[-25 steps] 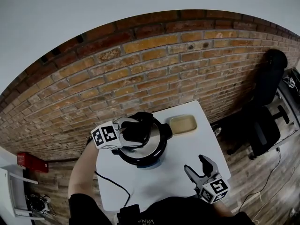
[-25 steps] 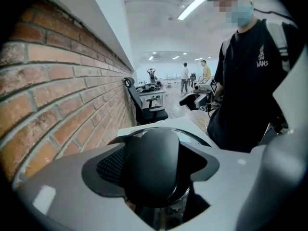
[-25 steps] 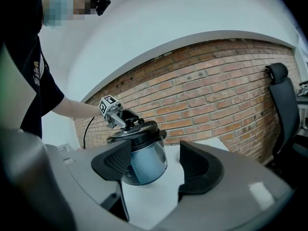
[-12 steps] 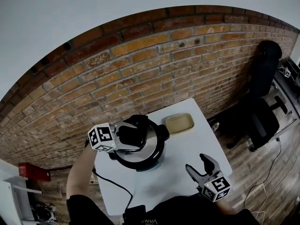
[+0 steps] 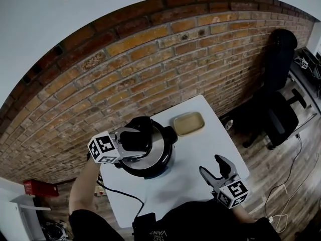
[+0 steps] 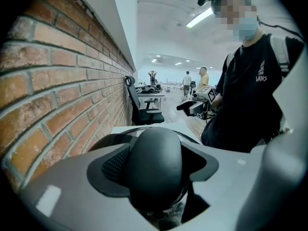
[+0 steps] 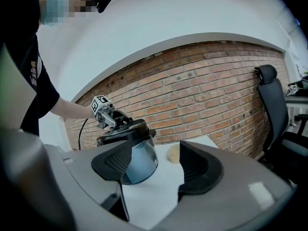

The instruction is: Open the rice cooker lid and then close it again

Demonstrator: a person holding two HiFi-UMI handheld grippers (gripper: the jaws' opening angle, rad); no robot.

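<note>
A black and steel rice cooker (image 5: 156, 160) stands on the white table (image 5: 195, 152), towards its back left. My left gripper (image 5: 135, 143) reaches in from the left and is shut on the black lid knob (image 5: 141, 134). In the left gripper view that knob (image 6: 155, 162) fills the gap between the two pads. The lid (image 7: 126, 129) looks level on the pot (image 7: 137, 160). My right gripper (image 5: 219, 170) hangs open over the table's front right corner, holding nothing. In its own view the right gripper (image 7: 150, 170) points at the cooker from a distance.
A shallow tan dish (image 5: 188, 123) lies on the table to the cooker's right, near the brick wall (image 5: 125, 69). A black cord (image 5: 120, 195) runs off the table's front left. A black office chair (image 5: 281, 119) stands on the wooden floor at the right.
The head view has shifted slightly, so everything sits a little higher and further left. My left gripper stays clamped on the lid knob. The right gripper has kept its place and is still open.
</note>
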